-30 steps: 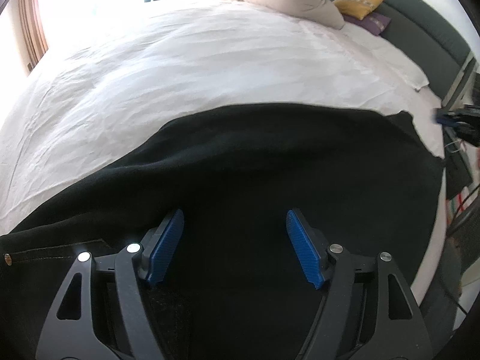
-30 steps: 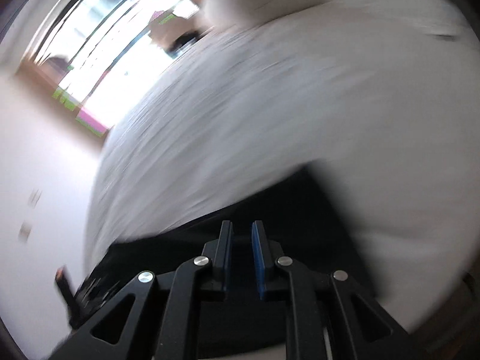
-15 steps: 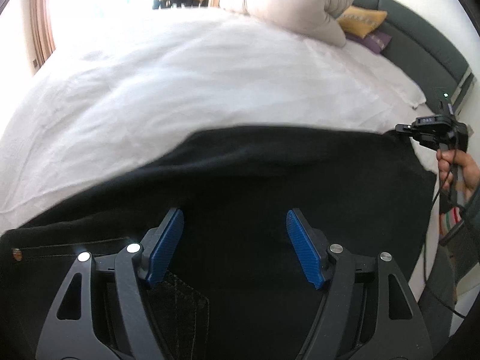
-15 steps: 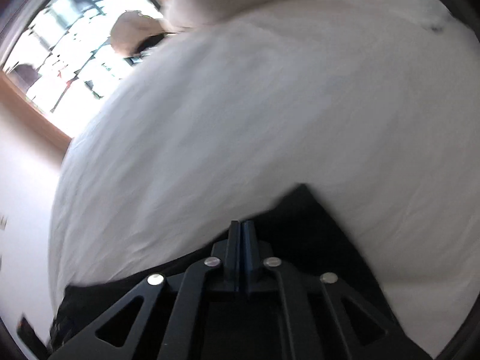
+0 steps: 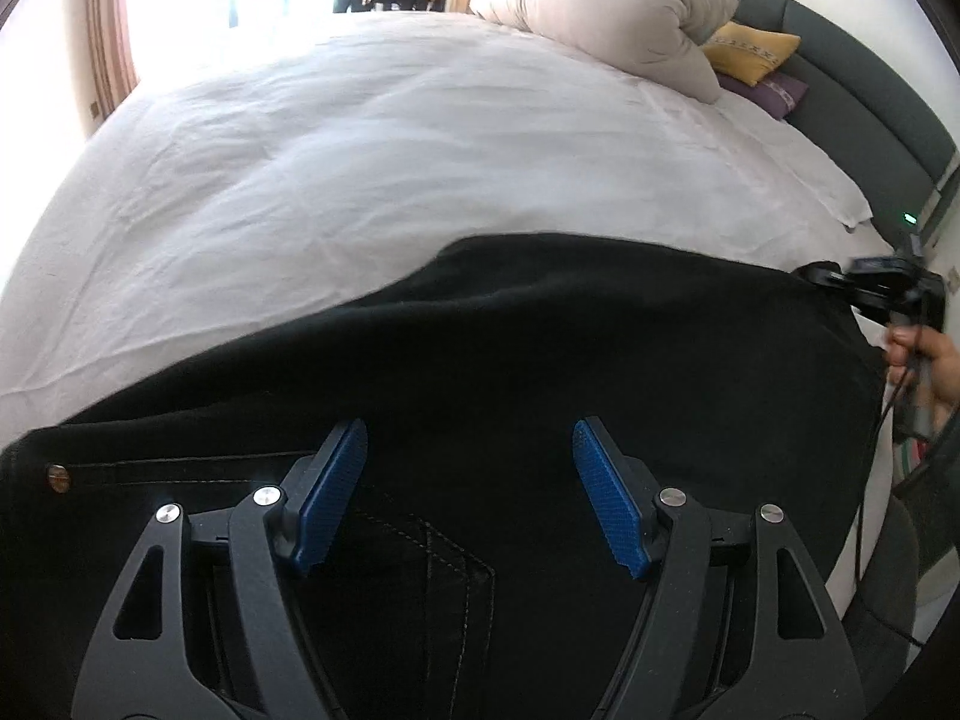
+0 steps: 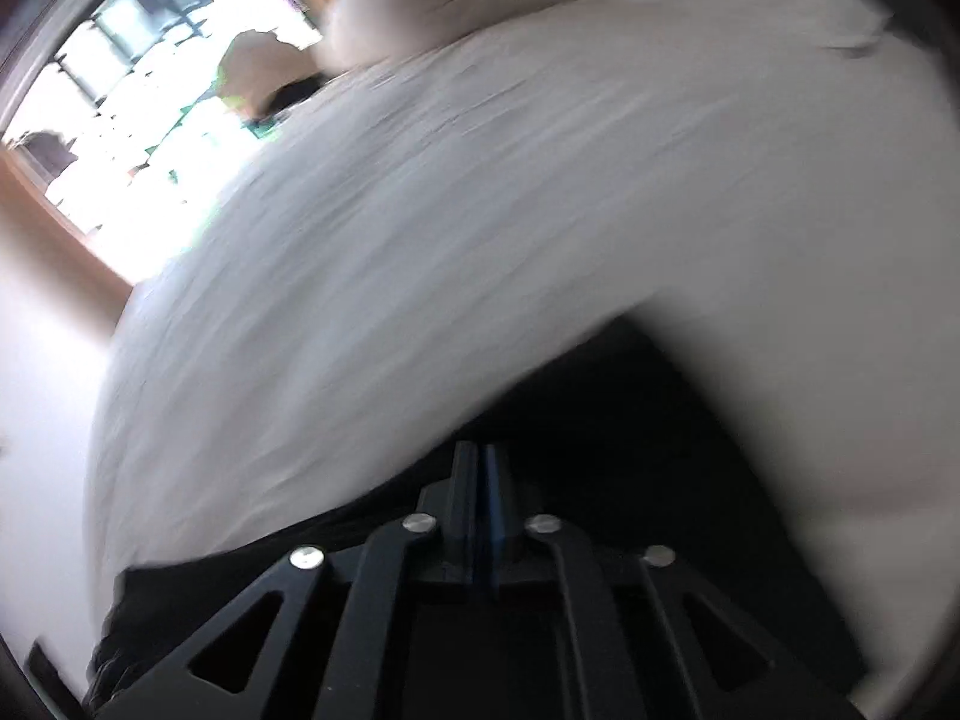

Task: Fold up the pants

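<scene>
Black pants lie flat along the near edge of a white bed. The waist, with a copper rivet and a stitched back pocket, is at the left. My left gripper hovers open over the seat of the pants, with nothing between its blue pads. My right gripper sits at the far edge of the leg end. Its jaws are almost together and opening slightly, with the cloth edge pinched at their tips. The left wrist view shows that right gripper at the pants' far right corner.
A rolled beige duvet, a yellow pillow and a purple pillow lie at the head of the bed by the dark headboard. A hand and a cable are at the right edge. A bright window is beyond the bed.
The right gripper's jaws came together from a narrow gap as it sank onto the pants' far edge. It and the hand entered the left wrist view. The left gripper backed off slightly.
</scene>
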